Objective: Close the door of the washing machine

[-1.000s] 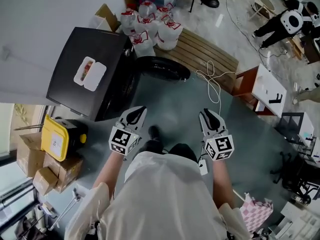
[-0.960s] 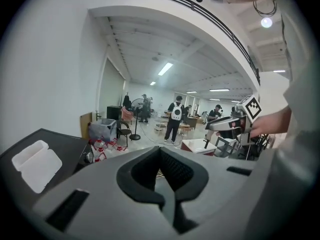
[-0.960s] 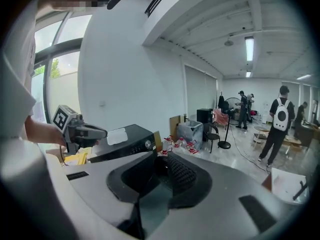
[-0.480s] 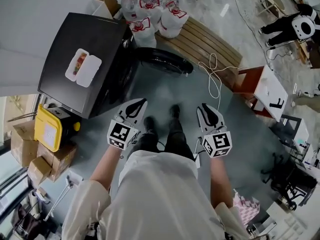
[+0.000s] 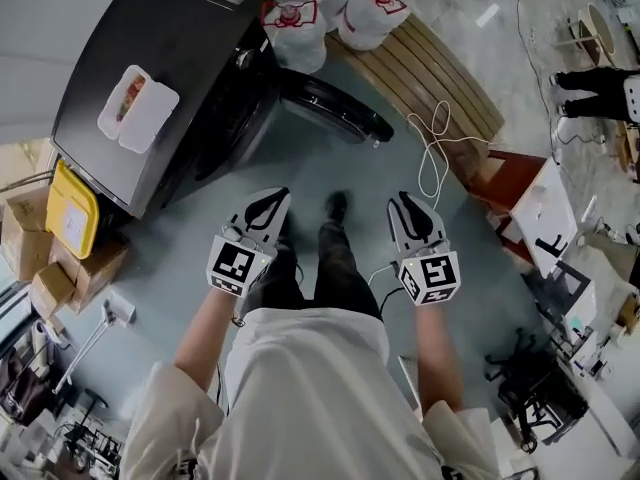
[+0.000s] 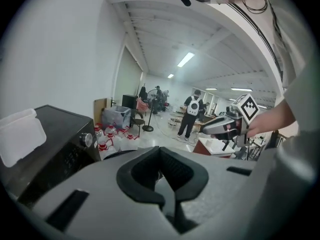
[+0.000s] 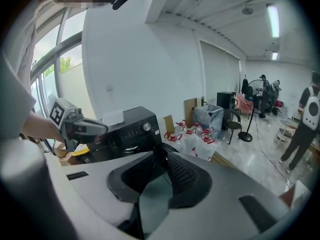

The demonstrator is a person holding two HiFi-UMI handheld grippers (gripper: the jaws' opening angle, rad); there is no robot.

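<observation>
The black washing machine [image 5: 150,58] stands at the upper left of the head view, its round door [image 5: 335,108] swung wide open toward the right. Both grippers hang side by side over the grey floor, short of the door and apart from it. My left gripper [image 5: 268,204] is shut with nothing in it, its tips together in its own view [image 6: 160,149]. My right gripper [image 5: 408,206] is also shut and empty [image 7: 161,147]. The right gripper view shows the machine's front [image 7: 127,131] ahead at the left.
A white lidded box [image 5: 138,108] lies on the machine's top. Water jugs [image 5: 330,3] and a slatted wooden bench [image 5: 440,78] stand behind the door. A white cable [image 5: 435,153] lies on the floor, a red-brown table [image 5: 510,183] at the right, a yellow container [image 5: 72,218] and cardboard boxes [image 5: 40,288] at the left.
The person has stepped forward, and legs now show between the grippers. Both grippers have sunk and come forward together. The machine and door have slid up and left in the head view.
</observation>
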